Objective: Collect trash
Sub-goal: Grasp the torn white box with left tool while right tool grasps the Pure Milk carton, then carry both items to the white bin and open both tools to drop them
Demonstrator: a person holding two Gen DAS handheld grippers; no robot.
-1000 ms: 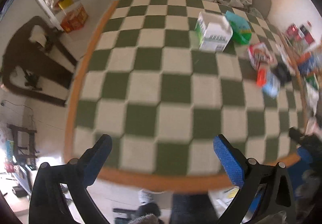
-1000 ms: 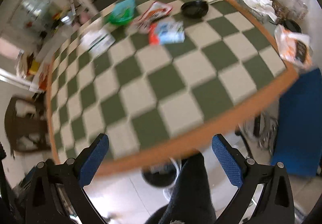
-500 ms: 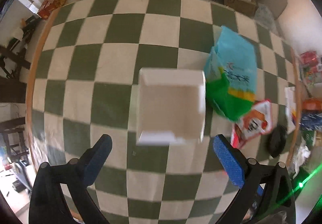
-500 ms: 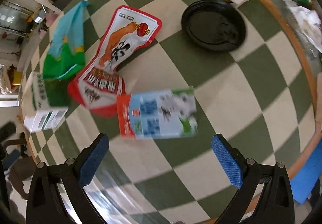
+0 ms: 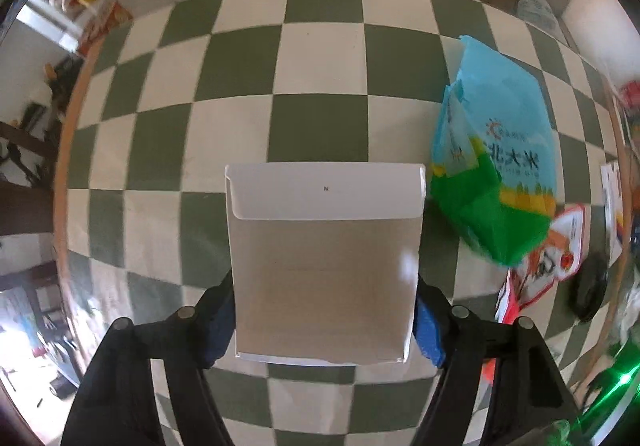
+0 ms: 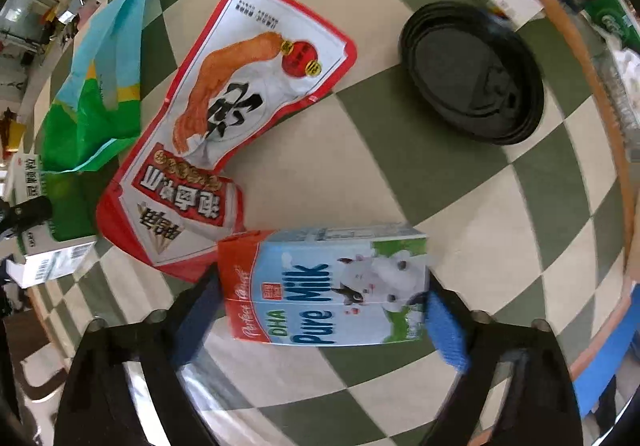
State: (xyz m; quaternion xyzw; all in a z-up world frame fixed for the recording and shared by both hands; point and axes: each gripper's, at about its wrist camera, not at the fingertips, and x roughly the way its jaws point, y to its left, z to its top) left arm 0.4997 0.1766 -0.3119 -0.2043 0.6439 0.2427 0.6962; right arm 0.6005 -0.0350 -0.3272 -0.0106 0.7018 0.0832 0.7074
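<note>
- Pointing both grippers straight down at the checkered table [image 5: 320, 57], you are working 2 pieces of trash at once.
- Your left gripper [image 5: 324, 322] is straddling the open white box [image 5: 324, 274]; its jaws have just been closing, with the box between them.
- The blue pads [image 5: 428, 330] are sitting at the box's 2 side walls. They are looking like they touch, but I cannot tell whether they are pressing yet.
- The box is standing upright on the table, mouth facing the camera, 1 flap folded back on the far side.
- Just right of the box, the blue-green bag [image 5: 496, 165] is lying on the table, partly covering the red-white snack pouch [image 5: 548, 258].
- Your right gripper [image 6: 322, 310] is bracketing the milk carton [image 6: 324, 290]; its jaws have also just been closing, carton between them.
- The carton is lying flat on its side, long axis running jaw to jaw, 1 end at each pad. The right pad [image 6: 448, 330] is sitting right at the carton's end; the left one is blurred, so I cannot confirm a firm grip.
- In the right wrist view, the snack pouch is lying just beyond the carton, its lower corner touching the carton's red end.
- The black lid [image 6: 472, 73] is resting well apart from the carton, near the table's wooden rim [image 6: 608, 117].
- Other clutter beyond that rim is too blurred to identify.
</note>
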